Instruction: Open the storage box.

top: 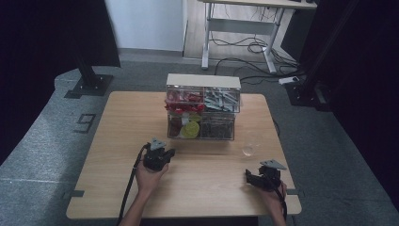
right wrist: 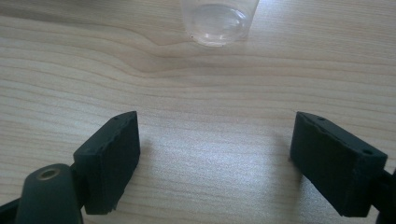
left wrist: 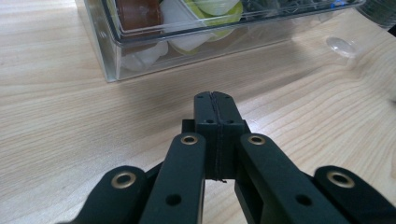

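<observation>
Wooden table bears a clear organizer; left hand-held gripper closed, right hand-held gripper open.

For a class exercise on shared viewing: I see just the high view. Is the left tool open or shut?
Observer: The left tool is shut, jaws pressed together with nothing between them.
Operator: And the right one?
Observer: The right tool is open, bare table between its jaws.
Operator: What lies ahead of it?
Observer: A clear cup, standing upright on the wood, apart from the jaws.
Operator: What does the left tool face?
Observer: The clear box, its lower drawer holding brown, white and yellow-green items.
</observation>
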Demonstrator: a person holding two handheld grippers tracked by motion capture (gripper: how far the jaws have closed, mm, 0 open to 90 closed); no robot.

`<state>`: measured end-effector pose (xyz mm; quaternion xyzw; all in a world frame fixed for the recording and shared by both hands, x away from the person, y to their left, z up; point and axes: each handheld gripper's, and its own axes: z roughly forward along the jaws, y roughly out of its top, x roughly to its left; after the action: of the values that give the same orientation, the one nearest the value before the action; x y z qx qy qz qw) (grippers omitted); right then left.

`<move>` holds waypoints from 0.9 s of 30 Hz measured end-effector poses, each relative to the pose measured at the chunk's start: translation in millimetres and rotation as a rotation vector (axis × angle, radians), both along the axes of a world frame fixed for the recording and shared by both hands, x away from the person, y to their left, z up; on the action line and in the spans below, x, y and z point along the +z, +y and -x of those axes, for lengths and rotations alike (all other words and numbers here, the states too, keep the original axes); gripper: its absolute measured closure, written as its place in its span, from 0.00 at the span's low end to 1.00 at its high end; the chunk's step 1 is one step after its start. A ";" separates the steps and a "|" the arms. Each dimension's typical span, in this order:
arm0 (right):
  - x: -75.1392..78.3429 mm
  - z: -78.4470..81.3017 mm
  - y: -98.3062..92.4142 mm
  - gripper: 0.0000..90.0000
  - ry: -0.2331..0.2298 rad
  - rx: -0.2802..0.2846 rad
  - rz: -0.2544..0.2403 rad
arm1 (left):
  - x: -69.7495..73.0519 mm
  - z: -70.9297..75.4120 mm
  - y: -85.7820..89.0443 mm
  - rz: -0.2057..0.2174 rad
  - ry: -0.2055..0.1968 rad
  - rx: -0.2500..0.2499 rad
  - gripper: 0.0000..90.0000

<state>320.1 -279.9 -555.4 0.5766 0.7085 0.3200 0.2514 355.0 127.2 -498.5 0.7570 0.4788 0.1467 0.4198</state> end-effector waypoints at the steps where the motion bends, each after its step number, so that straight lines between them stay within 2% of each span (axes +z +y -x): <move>1: 0.0 0.0 0.0 0.18 0.000 0.000 0.000 | 0.0 0.0 0.0 0.000 0.000 0.000 1.00; 15: 0.0 -0.1 -0.4 0.19 -0.002 -0.010 -0.001 | 0.5 -27.8 -16.7 -0.018 -0.001 0.002 1.00; 22: 0.0 -0.2 -0.4 0.19 -0.002 -0.010 -0.001 | -2.9 -36.9 -21.8 -0.046 0.004 0.013 1.00; 27: 0.0 -0.4 -0.5 0.19 -0.002 -0.013 0.000 | -4.0 -38.9 -20.9 -0.043 0.003 0.017 1.00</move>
<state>320.4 -280.4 -555.4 0.5807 0.7046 0.3189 0.2541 393.9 106.3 -502.4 0.7619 0.4826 0.1594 0.4014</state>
